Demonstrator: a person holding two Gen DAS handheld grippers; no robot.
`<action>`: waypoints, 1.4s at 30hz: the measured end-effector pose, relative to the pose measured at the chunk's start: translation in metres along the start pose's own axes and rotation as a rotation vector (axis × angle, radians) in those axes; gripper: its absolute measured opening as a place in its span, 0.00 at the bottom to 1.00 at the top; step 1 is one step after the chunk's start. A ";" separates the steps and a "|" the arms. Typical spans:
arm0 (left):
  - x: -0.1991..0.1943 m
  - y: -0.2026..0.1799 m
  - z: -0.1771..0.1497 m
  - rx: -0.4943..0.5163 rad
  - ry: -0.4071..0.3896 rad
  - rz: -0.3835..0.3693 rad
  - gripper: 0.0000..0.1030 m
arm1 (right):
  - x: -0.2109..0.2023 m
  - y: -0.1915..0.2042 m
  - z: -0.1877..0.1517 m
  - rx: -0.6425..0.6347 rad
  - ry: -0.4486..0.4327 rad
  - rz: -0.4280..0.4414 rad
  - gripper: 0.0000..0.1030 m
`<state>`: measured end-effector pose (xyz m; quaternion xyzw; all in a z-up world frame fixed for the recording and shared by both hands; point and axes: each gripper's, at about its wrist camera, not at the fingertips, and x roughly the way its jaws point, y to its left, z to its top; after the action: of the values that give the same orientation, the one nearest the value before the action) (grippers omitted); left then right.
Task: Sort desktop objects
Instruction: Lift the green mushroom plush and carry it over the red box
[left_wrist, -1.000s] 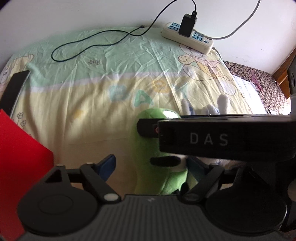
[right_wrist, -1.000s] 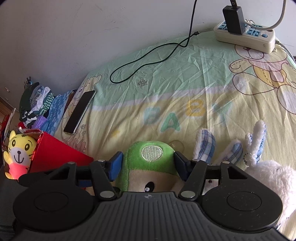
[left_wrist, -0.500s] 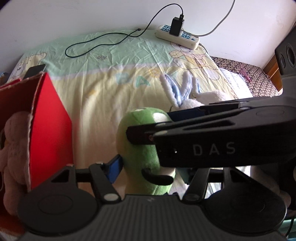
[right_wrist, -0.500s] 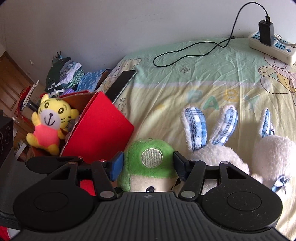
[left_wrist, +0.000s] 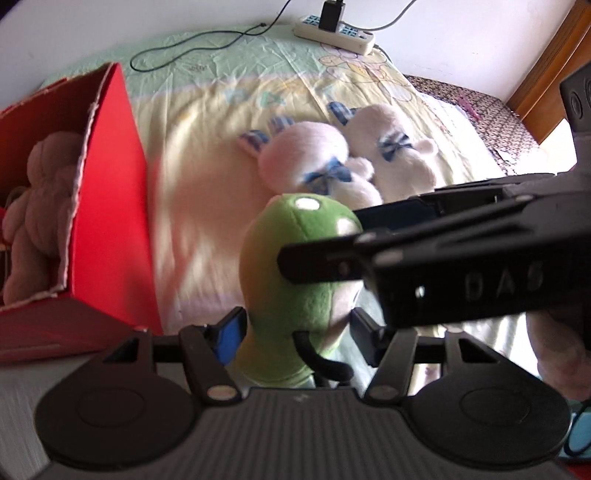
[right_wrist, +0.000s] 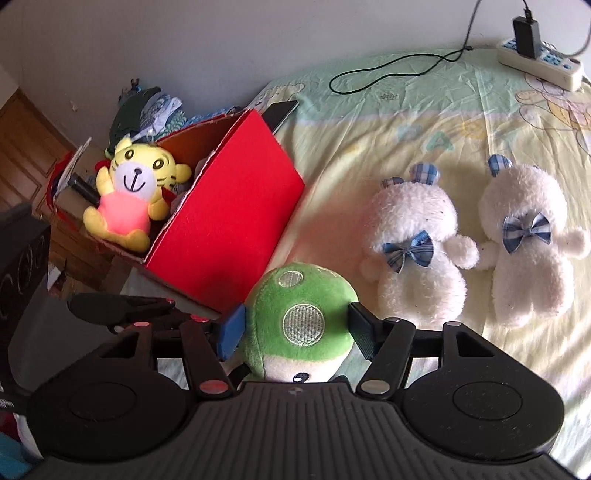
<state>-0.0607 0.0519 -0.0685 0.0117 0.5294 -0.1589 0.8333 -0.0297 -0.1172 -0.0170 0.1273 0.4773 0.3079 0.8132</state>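
Observation:
A green mushroom plush (left_wrist: 295, 266) (right_wrist: 301, 321) is held up off the bed between both grippers. My left gripper (left_wrist: 293, 332) is shut on its lower body. My right gripper (right_wrist: 295, 328) is shut on its cap, and it crosses the left wrist view from the right as a black bar marked DAS (left_wrist: 461, 266). A red cardboard box (right_wrist: 229, 214) (left_wrist: 107, 206) stands to the left; it holds a yellow tiger plush (right_wrist: 135, 192) and a beige plush (left_wrist: 37, 206). Two white bunny plushes (right_wrist: 413, 236) (right_wrist: 528, 240) lie on the bed to the right.
The bed sheet (right_wrist: 369, 125) is pale yellow and green. A power strip (right_wrist: 539, 66) with a charger and black cable (right_wrist: 388, 70) lies at the far edge. A phone (right_wrist: 280, 112) lies behind the box. Folded clothes (right_wrist: 151, 107) and wooden furniture (right_wrist: 26, 147) stand at the left.
Both grippers have lifted the green mushroom plush up and back from the sheet. The views now look down on the box and the two bunnies.

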 end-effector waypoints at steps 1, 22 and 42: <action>0.001 0.000 0.000 0.011 -0.016 0.023 0.70 | 0.002 -0.005 -0.001 0.034 -0.014 0.001 0.65; 0.032 -0.012 0.012 0.089 -0.022 0.098 0.60 | 0.023 -0.059 -0.036 0.499 0.001 0.179 0.60; -0.105 0.000 0.033 0.258 -0.328 -0.016 0.60 | -0.074 0.046 0.002 0.268 -0.278 0.146 0.59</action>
<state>-0.0723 0.0720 0.0391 0.0879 0.3619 -0.2319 0.8986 -0.0713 -0.1273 0.0587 0.3102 0.3866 0.2792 0.8224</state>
